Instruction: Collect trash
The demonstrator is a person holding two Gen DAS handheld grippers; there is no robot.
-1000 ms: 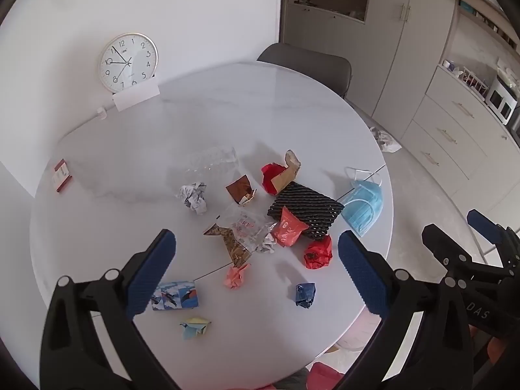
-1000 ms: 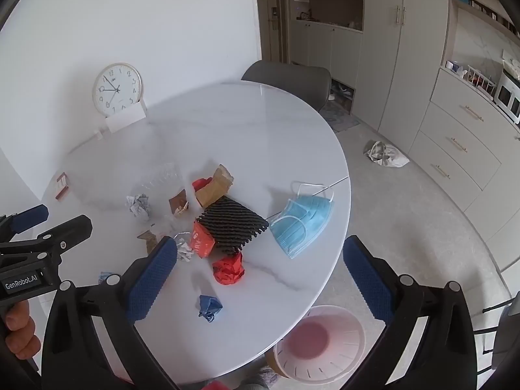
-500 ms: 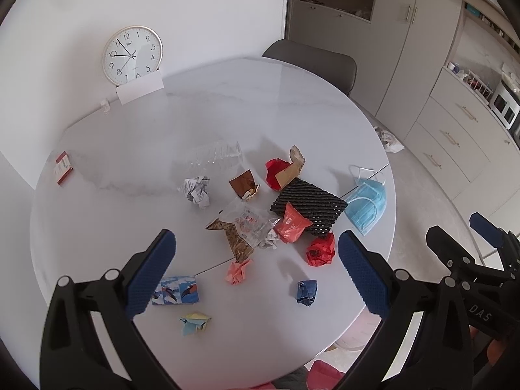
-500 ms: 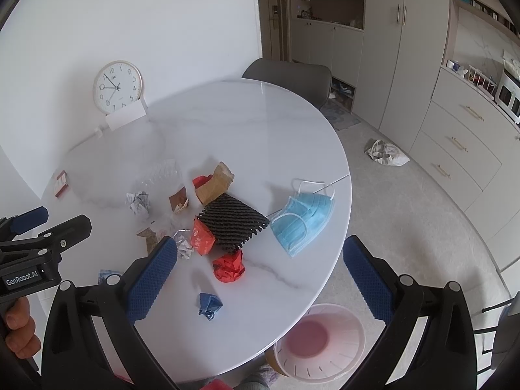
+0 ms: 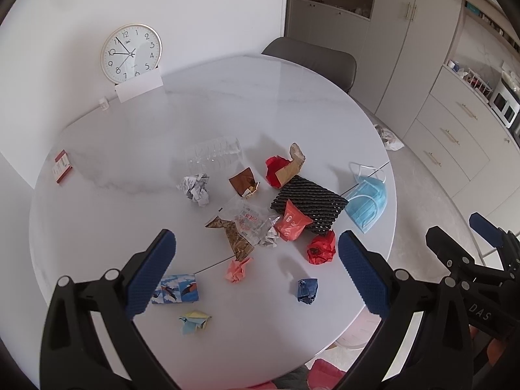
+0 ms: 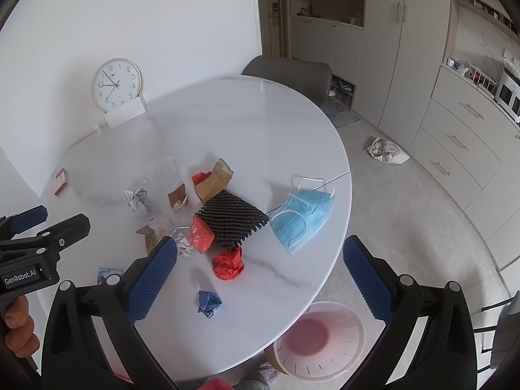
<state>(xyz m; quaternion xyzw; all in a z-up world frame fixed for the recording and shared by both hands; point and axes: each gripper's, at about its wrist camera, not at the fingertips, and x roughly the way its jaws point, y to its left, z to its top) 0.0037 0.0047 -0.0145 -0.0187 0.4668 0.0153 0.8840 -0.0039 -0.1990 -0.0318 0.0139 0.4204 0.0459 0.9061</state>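
Below you, the round white marble worktop (image 6: 247,123) carries scattered trash: a black mesh sleeve (image 6: 232,221), a blue face mask (image 6: 302,217) at its right edge, a red wad (image 6: 227,265) and a blue wad (image 6: 208,302) nearer you. Your left tool (image 5: 256,273) and right tool (image 6: 260,273) both hover spread apart, holding nothing. A pink bin (image 6: 320,341) stands on the floor beside the worktop; a clock (image 6: 116,84) leans on the wall.

Litter cluster (image 5: 286,208) mid-table (image 5: 227,104); far half bare.

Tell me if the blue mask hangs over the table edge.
No, the mask lies wholly on the table, just inside its rim.
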